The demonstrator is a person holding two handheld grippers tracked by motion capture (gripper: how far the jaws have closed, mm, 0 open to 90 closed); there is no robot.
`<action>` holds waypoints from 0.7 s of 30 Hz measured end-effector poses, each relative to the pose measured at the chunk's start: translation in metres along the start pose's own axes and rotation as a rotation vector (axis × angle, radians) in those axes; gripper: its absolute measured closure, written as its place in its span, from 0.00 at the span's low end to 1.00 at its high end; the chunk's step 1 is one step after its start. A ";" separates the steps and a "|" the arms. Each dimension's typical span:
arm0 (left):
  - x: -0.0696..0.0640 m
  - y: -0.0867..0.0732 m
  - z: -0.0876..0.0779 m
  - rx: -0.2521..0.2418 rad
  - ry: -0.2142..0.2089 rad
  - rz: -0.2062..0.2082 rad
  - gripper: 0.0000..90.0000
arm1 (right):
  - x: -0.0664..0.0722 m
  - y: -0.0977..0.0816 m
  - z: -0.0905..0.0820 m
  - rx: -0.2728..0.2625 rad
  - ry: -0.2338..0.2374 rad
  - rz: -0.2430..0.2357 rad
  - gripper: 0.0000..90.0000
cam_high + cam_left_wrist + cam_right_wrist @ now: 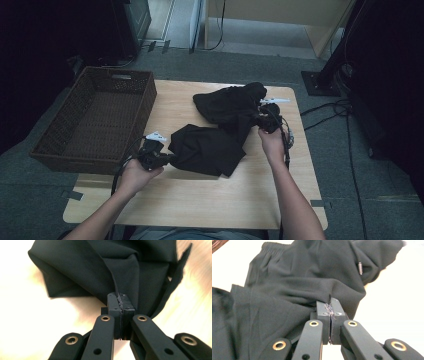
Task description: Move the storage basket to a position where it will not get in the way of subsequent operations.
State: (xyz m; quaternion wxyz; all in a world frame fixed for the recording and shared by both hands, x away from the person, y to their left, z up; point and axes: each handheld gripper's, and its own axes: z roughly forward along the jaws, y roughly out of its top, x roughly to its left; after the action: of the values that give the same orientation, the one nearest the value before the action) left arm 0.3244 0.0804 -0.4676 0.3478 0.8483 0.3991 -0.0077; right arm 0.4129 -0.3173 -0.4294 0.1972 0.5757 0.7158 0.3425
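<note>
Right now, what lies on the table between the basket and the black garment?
Only the left hand-held gripper, shut on the garment's near edge; otherwise bare table up to the basket, as the high view shows.

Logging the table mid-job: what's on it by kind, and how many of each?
Black garment: 1
Brown wicker basket: 1
Handheld claw: 2, left claw, right claw, both shut on the garment
Total: 4

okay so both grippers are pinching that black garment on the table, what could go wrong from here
The left gripper and right gripper each pinch only a thin fold of the garment, so the cloth might slip out if pulled. The garment is bunched, so lifting may drag hidden layers unevenly. Its far part lies near the table edge and could slide off.
</note>
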 end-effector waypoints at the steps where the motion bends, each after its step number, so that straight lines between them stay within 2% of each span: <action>1: 0.000 -0.003 0.000 0.002 -0.002 -0.003 1.00 | -0.006 0.002 -0.004 -0.010 -0.014 0.001 0.99; 3: 0.002 -0.006 -0.001 -0.014 -0.011 -0.020 0.99 | -0.012 0.004 -0.007 -0.013 -0.004 0.018 0.97; 5: 0.002 -0.003 -0.005 -0.033 -0.044 -0.027 0.92 | -0.013 0.004 -0.007 -0.008 0.041 0.022 0.83; 6: 0.000 0.001 -0.008 -0.063 -0.055 -0.031 0.87 | -0.012 0.003 -0.007 -0.008 0.047 0.019 0.81; 8: -0.004 0.008 -0.014 -0.085 -0.062 -0.021 0.81 | -0.008 0.004 -0.012 -0.034 0.075 0.004 0.71; 10: -0.008 0.021 -0.018 -0.112 -0.066 -0.013 0.75 | -0.005 0.006 -0.016 -0.063 0.102 -0.001 0.64; 12: -0.011 0.032 -0.019 -0.135 -0.064 -0.001 0.72 | 0.002 0.007 -0.019 -0.070 0.116 -0.010 0.57; 15: -0.008 0.048 -0.011 -0.144 -0.056 0.005 0.67 | 0.012 0.003 -0.014 -0.050 0.142 -0.021 0.49; 17: -0.006 0.055 -0.002 -0.136 -0.058 0.001 0.65 | 0.016 -0.005 -0.006 -0.032 0.152 -0.026 0.47; 21: 0.000 0.066 0.018 -0.127 -0.045 0.014 0.61 | 0.022 -0.023 0.012 0.019 0.185 -0.008 0.43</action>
State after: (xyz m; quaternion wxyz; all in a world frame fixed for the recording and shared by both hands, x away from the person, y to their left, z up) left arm 0.3743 0.0412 -0.4430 0.4101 0.8268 0.3851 0.0010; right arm 0.3992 -0.2960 -0.4515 0.1261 0.5406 0.7365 0.3865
